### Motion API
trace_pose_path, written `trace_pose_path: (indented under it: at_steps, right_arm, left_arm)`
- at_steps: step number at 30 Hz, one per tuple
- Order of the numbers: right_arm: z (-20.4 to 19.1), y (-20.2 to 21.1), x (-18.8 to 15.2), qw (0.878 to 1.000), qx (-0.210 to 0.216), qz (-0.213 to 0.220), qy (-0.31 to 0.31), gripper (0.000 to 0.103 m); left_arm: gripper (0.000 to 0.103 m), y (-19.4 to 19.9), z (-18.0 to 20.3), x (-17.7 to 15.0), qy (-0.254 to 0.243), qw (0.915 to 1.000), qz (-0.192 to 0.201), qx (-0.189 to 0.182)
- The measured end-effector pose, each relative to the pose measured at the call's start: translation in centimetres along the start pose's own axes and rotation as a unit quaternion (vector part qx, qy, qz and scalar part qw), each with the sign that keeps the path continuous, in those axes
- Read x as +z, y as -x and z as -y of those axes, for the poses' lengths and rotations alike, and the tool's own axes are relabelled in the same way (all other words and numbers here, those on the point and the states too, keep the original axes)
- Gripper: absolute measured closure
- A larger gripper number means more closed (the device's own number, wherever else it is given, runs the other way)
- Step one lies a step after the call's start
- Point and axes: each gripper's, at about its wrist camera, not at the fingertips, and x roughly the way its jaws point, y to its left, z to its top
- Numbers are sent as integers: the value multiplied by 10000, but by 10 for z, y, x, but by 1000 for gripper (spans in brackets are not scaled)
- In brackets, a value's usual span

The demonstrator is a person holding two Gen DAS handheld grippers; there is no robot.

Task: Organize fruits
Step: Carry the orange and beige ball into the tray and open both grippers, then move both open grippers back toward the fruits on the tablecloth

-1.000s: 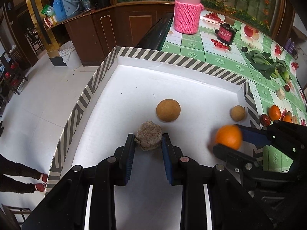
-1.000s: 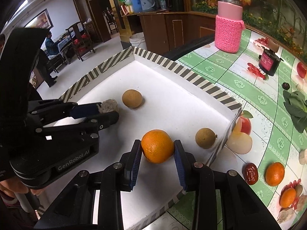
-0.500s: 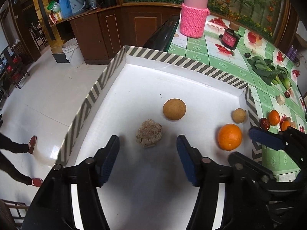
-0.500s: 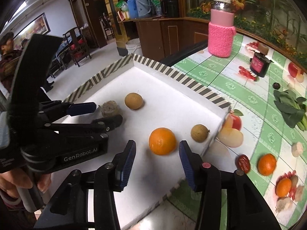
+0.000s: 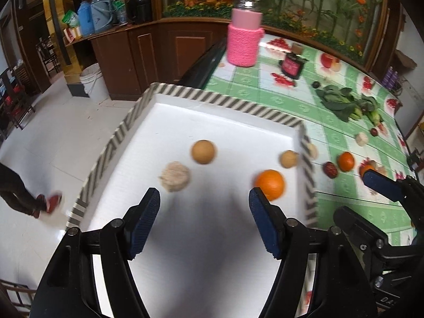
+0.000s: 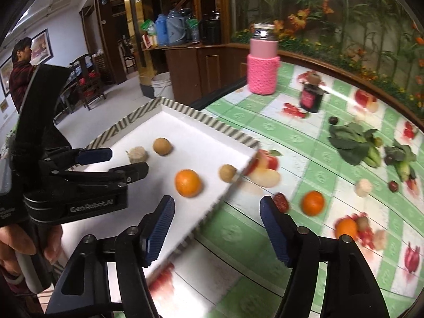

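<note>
A white tray with a striped rim (image 5: 225,100) (image 6: 201,116) holds a rough beige fruit (image 5: 175,176) (image 6: 137,154), a round tan fruit (image 5: 203,151) (image 6: 162,146), a small tan fruit (image 5: 288,159) (image 6: 227,172) and an orange (image 5: 270,184) (image 6: 188,182). My left gripper (image 5: 204,217) hangs above the tray's near part, jaws opening, nothing between them. My right gripper (image 6: 216,225) is over the tray's right rim, jaws opening and empty. On the tablecloth lie a small orange (image 6: 313,202) (image 5: 345,161) and a red date (image 6: 281,202) (image 5: 330,169).
A pink knitted jar (image 5: 243,39) (image 6: 263,66) and a dark jar (image 6: 310,96) stand at the back of the green tablecloth. Leafy greens (image 5: 344,100) (image 6: 355,143) and more small fruits lie to the right. A person (image 6: 21,76) stands far left; shoes (image 5: 47,202) show on the floor.
Both grippers let go of their fruit: the left off the rough beige fruit, the right off the orange. Both opened wide, drew back and rose; the right swung right past the tray rim.
</note>
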Motion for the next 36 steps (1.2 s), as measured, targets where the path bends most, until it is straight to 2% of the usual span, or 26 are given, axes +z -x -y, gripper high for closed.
trace_pose_path:
  at_steps: [11,16,26,36]
  right_arm:
    - [40,33,-27,9988,-327,84,-344,34]
    - [58,48,-38,9972,-591,132,-441,29]
    - [93,66,-58,9943,-764,160,-726,29]
    - [171,87,-100,9857,-939,-37,-1397,28]
  left_arm:
    - [34,17,57,-5,-442,9983,96,-374]
    - [34,19,80,-7,-583,9970,72,-499]
    - [34,21,127,-10,-984,9926,28,-713]
    - [34,-2,170,-13,-1492,9850,-243,-833]
